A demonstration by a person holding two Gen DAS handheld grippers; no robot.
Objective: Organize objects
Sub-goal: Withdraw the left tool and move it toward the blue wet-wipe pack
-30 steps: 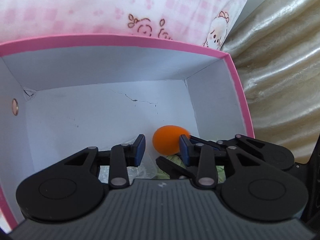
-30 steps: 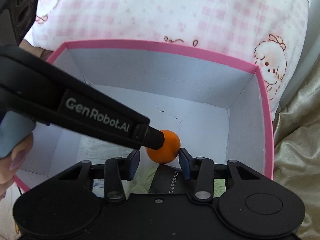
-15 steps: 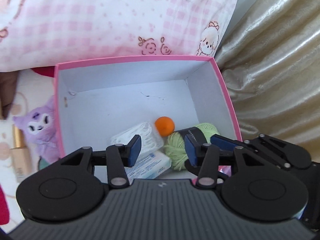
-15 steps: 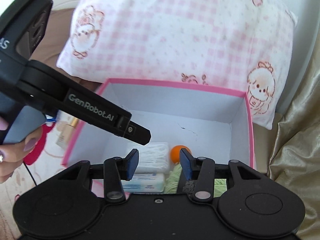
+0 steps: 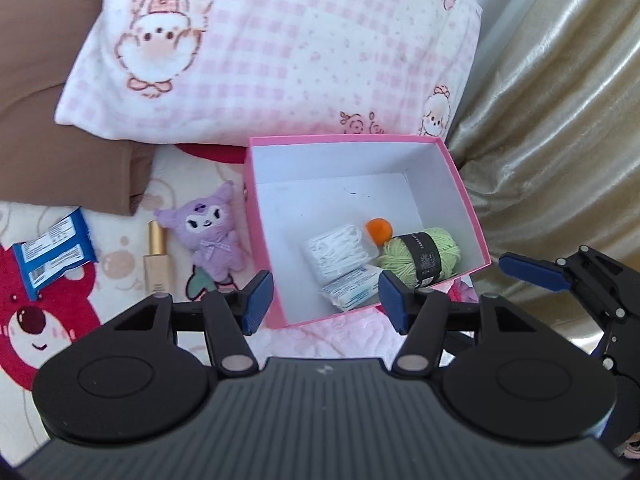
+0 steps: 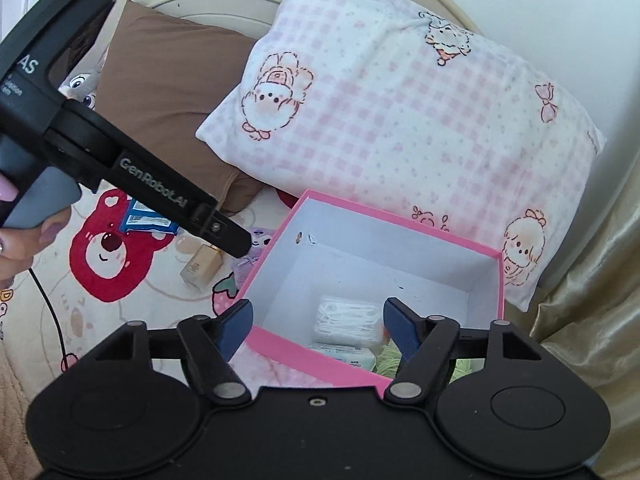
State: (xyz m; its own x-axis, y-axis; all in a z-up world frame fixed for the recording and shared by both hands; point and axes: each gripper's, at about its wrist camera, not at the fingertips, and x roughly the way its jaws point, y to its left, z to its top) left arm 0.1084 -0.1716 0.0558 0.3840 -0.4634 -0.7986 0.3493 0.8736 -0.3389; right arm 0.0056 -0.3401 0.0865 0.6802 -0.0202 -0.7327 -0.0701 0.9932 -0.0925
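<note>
Left gripper (image 5: 326, 306): fingers spread, just widened, nothing between the pads. Right gripper (image 6: 316, 330): fingers spread, just widened, also empty. Both hang above the near rim of the pink box (image 5: 466, 204) on the bed. Inside the box, an orange ball (image 5: 380, 230) lies against green yarn (image 5: 424, 256), with a floss-pick bag (image 5: 340, 252) and tissue pack (image 5: 354, 292) beside them. Left of the box lie a purple plush toy (image 5: 210, 230), a makeup bottle (image 5: 157, 258) and a blue packet (image 5: 52, 256). A checked pillow (image 5: 280, 52) sits behind.

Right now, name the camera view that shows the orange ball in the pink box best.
Left wrist view: the orange ball lies in plain sight beside the green yarn inside the pink box. In the right wrist view, only an orange sliver shows behind a fingertip.
</note>
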